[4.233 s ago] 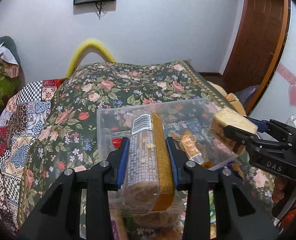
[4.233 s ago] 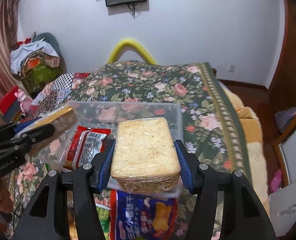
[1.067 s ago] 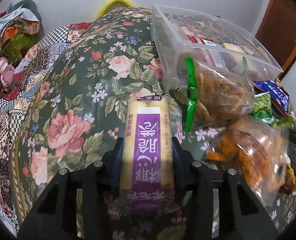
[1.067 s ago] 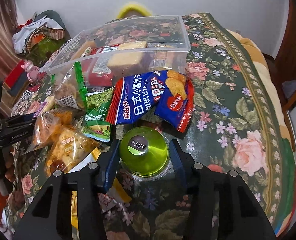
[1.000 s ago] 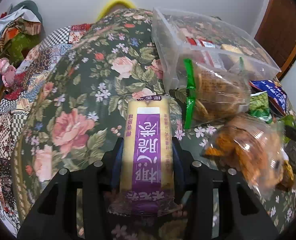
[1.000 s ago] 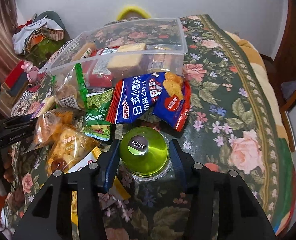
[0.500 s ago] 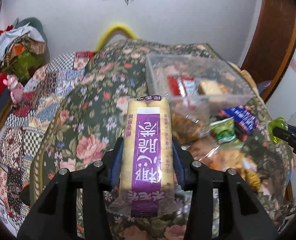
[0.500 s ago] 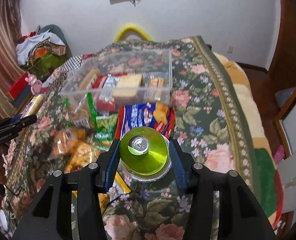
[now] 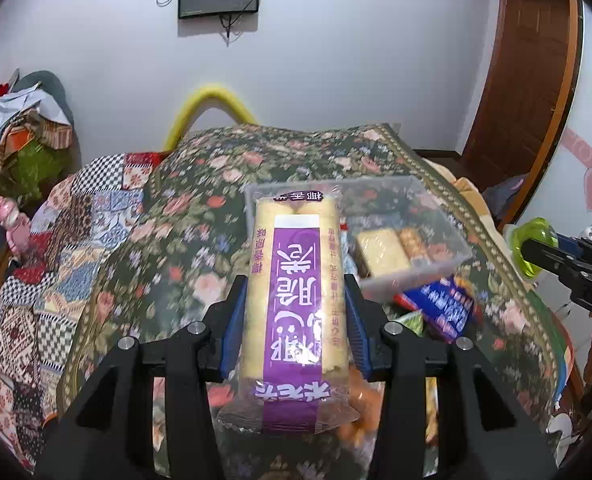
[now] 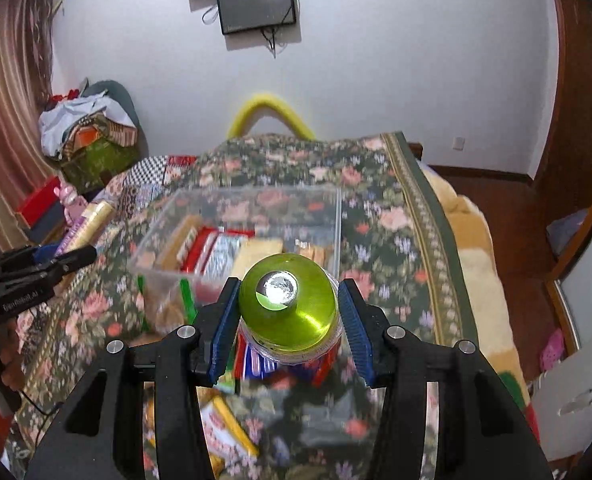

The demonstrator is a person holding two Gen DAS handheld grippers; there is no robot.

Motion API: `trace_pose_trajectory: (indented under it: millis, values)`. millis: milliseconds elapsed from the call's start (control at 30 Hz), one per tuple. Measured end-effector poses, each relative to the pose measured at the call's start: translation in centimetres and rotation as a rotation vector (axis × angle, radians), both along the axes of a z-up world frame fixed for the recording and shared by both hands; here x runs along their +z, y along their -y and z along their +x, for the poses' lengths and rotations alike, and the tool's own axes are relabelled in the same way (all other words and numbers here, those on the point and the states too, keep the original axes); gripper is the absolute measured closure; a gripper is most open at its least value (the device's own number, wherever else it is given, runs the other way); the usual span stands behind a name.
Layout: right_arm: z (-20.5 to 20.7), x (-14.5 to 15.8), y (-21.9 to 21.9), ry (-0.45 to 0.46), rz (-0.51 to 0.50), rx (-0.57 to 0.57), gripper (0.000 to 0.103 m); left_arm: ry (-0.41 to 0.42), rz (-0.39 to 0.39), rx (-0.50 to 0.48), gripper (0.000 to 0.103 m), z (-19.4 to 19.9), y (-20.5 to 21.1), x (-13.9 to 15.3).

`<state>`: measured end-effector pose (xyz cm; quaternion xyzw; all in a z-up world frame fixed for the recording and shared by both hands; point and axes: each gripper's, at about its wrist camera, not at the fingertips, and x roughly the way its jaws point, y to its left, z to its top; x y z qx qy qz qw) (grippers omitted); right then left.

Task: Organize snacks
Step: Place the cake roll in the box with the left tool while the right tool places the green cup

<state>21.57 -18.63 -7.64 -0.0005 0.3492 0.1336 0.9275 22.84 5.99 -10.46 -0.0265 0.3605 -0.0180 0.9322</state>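
**Both grippers loaded above the bed**

Left gripper [image 9: 294, 322]: pinching purple-labelled wafer pack [image 9: 294, 292] lengthwise between blue pads. Right gripper [image 10: 286, 324]: clamped on green-lidded jar [image 10: 288, 304]. Beyond both, on the floral bedspread [image 10: 391, 208]: clear snack bin [image 10: 337, 216], partly filled.

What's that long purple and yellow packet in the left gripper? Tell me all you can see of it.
The packet is a long clear plastic wrapper with a purple label strip printed in white characters, holding two pale yellow rolls side by side. The left gripper clamps its lower half between blue pads, lengthwise along the fingers. It hangs above the floral bedspread, its far end in line with the clear snack box. The crimped near end sticks out below the pads.
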Motion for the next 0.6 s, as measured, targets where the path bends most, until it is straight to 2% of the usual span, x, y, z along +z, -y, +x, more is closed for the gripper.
trace_pose_trajectory:
  millis: [333,600]
  values:
    - [4.3,-0.2,-1.5,0.006,-0.031,0.011,0.057,-0.008,-0.017,0.000,0.058,6.1,1.1,-0.1]
    - [8.8,-1.5,-2.2,-0.029,-0.054,0.000,0.057,-0.062,-0.033,-0.010,0.058,10.9,1.4,-2.0]
